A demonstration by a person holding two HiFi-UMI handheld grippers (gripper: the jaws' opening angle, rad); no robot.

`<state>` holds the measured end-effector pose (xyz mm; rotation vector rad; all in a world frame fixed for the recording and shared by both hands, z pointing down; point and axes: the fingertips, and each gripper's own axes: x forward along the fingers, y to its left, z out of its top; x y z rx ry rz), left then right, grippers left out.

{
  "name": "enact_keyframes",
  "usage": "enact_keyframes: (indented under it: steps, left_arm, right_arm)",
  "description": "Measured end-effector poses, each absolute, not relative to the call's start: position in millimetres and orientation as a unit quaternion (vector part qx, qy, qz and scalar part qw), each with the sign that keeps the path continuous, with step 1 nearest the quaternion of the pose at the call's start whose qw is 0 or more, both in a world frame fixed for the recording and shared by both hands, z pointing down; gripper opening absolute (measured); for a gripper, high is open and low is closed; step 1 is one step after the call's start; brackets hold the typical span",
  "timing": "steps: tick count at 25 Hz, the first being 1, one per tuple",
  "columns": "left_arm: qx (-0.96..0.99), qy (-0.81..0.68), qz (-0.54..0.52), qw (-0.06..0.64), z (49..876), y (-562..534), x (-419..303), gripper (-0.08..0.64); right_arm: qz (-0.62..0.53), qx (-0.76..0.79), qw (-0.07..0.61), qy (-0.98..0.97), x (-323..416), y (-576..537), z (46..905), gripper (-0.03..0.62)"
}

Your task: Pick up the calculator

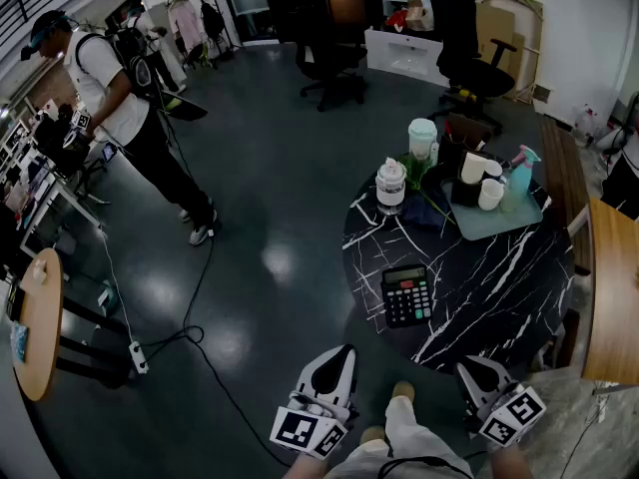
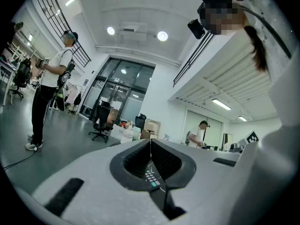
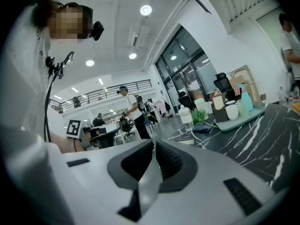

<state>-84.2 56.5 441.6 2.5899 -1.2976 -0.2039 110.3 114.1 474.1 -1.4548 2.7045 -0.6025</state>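
The calculator (image 1: 407, 294) lies flat, keys up, on the dark marbled round worktop (image 1: 499, 287), close to its near-left edge and with its display on the far side; nothing touches it. The left claw (image 1: 339, 352) hangs low in the head view, over the grey floor (image 1: 270, 198) just off the worktop's rim and short of the calculator; its jaws are closed tip to tip with nothing between them, and in the left gripper view the calculator's keys show beyond them, through the gap under the tips. The right claw (image 1: 469, 364) sits at the near rim of the worktop, to the right of the calculator and apart from it; its jaws are pressed together and empty as well. Farther back on the worktop stand a lidded jar (image 1: 390, 186) and a pale tray (image 1: 499, 226) carrying white cups, with a spray bottle (image 1: 520, 173) at the tray's right end. A person (image 1: 120, 98) stands far off at the left.
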Motion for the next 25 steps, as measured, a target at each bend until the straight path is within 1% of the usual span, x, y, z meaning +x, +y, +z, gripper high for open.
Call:
enact_keyframes:
  steps: [4,8,9,11,17,25]
  left_arm:
    - [0.883,-0.449,-0.074,0.114,439,30,-67,0.008]
    - [0.882,-0.451,-0.064,0.121,455,13,-47,0.008]
    - [0.881,-0.452,-0.062,0.124,459,9,-42,0.008]
    - [0.879,-0.456,-0.059,0.131,464,4,-34,0.008]
    - [0.876,-0.461,-0.054,0.133,468,-4,-15,0.008]
    - [0.870,-0.472,-0.033,0.140,477,-10,-12,0.008]
  right_arm:
    - [-0.195,-0.440,-0.011,0.877,122,85,478,0.008]
    - [-0.217,-0.416,-0.024,0.883,132,58,494,0.011]
    - [-0.222,-0.410,-0.028,0.884,133,51,499,0.020]
    - [-0.236,-0.397,-0.035,0.886,136,40,507,0.071]
    - [-0.264,-0.365,-0.048,0.892,143,1,528,0.166]
    - [-0.302,-0.342,-0.074,0.887,136,-68,561,0.176]
